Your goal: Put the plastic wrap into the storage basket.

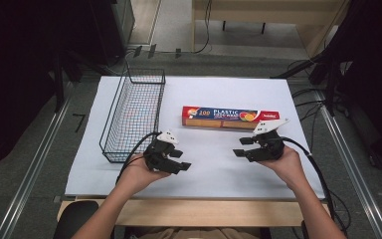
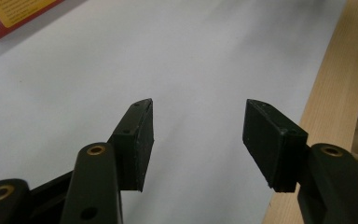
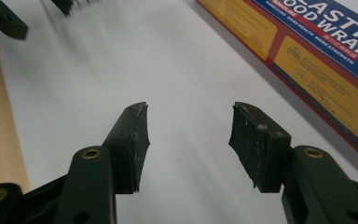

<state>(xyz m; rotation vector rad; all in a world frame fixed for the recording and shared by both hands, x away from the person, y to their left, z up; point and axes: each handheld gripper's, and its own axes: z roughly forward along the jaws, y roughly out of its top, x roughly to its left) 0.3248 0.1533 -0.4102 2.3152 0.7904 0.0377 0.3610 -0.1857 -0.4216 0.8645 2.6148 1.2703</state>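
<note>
High view is looking forward and down from above the person's side, taking in the whole white table. Both gripper views are riding low, looking along their jaws, sharing the plastic wrap box with it

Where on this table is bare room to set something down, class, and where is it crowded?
Free: the white sheet beyond the plastic wrap box, the stretch right of the box, and the front strip below both hands. The wire basket lies empty. Crowded: the middle, where the left claw and right claw face each other, open, just in front of the box.
</note>
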